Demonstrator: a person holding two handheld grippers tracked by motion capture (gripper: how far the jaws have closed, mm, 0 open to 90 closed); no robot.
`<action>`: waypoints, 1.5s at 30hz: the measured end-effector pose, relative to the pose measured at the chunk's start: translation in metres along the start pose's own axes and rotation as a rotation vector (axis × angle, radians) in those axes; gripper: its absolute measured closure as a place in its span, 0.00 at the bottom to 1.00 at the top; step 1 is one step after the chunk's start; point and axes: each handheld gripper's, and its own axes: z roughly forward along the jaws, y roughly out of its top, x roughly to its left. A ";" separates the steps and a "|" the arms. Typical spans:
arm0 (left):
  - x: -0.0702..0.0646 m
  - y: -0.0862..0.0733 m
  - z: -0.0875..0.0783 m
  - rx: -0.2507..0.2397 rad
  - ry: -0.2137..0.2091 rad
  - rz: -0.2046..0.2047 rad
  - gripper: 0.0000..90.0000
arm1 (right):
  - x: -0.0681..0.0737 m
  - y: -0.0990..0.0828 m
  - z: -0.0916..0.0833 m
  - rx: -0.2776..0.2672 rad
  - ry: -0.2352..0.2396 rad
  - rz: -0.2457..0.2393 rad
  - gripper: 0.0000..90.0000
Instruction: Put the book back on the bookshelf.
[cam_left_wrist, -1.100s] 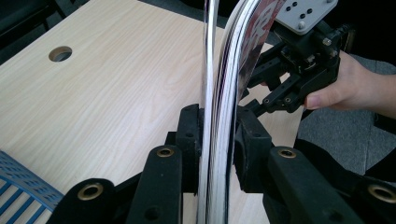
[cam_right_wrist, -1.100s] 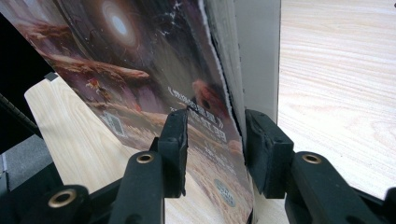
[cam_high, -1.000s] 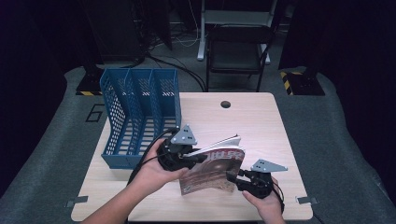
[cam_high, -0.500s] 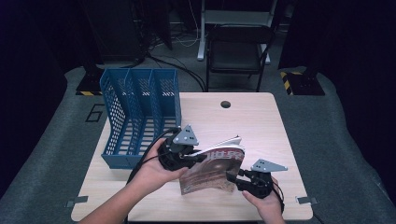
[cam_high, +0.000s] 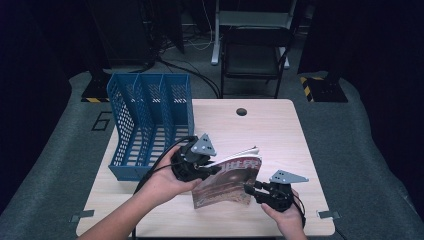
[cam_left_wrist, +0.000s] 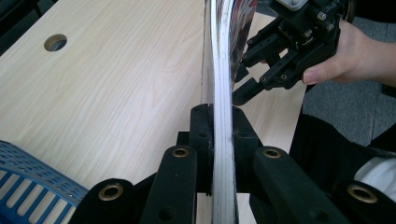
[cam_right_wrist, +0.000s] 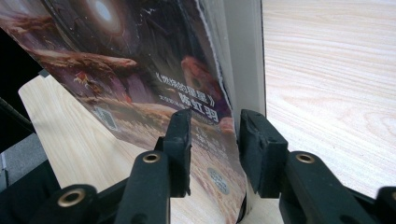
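Left hand-held gripper pinches the book, held on edge over the tabletop beside the blue file rack. Right hand-held gripper has just been closing around its corner with 2 jaws; the cover could buckle or slip.

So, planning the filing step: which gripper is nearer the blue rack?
Left. The left gripper sits just beside the blue rack; the right gripper is beyond the magazine.

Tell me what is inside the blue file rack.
The blue file rack stands on the table with its three slots showing nothing inside. The mesh walls hide the slot floors. The magazine is outside it, between the grippers.
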 end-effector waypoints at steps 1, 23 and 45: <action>0.000 0.000 0.000 0.003 -0.001 -0.001 0.92 | 0.000 0.000 0.000 0.000 -0.001 -0.002 0.73; -0.001 0.003 0.002 0.063 0.022 0.017 0.93 | -0.002 -0.001 0.000 -0.004 -0.004 -0.003 0.73; 0.009 0.007 -0.002 0.053 0.016 -0.017 0.93 | -0.004 -0.002 0.000 -0.005 0.001 0.023 0.67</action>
